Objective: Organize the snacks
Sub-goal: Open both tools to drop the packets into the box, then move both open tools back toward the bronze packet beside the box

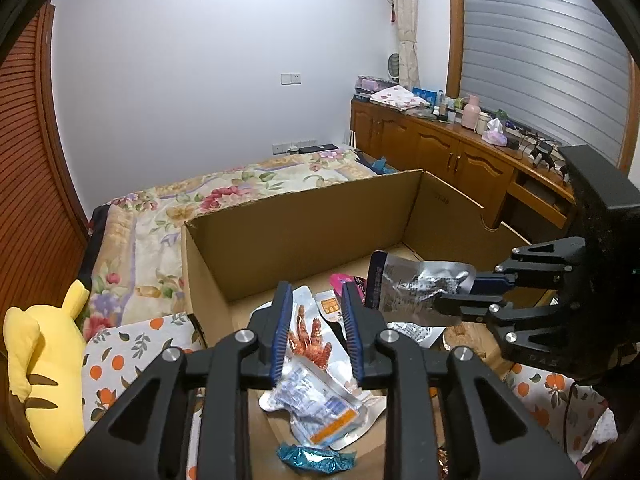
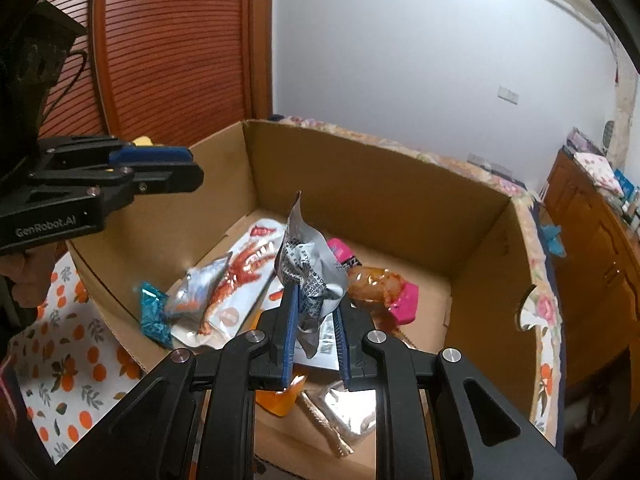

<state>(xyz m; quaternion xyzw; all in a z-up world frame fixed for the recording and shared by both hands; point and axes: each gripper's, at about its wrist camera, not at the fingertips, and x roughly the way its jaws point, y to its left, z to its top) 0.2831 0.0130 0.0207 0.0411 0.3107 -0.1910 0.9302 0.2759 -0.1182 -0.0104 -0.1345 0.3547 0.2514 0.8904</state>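
Over the open cardboard box (image 2: 360,184), which sits on a bed with a flowered quilt (image 1: 208,196), your two grippers hang above a heap of snack packets. Item one: your right gripper (image 2: 316,322) is clamped on a crumpled silver packet (image 2: 308,276), pads pressed on its lower edge, the packet held upright in the air above the box floor; from the left wrist it shows as a silver sheet (image 1: 416,284) sticking out sideways from the closed fingers. Item two: your left gripper (image 1: 316,336) stands with its jaws apart and nothing pressed between the blue pads; below the gap lies a clear packet printed with a red chicken foot (image 1: 312,344), resting on the box floor. Item three: a second chicken-foot packet (image 2: 240,280), white, lies flat beside it. Item four: a small teal foil packet (image 2: 154,314) lies against the near left wall of the box. Item five: a pink-ended packet with an orange-brown filling (image 2: 384,288) lies to the right of the held silver one. Item six: an orange packet (image 2: 280,398) and a gold-coloured wrapper (image 2: 344,416) lie at the near edge of the box, under your right gripper. Outside the box, a yellow plush toy (image 1: 44,364) and an orange-print cloth (image 1: 124,360) lie to the left.
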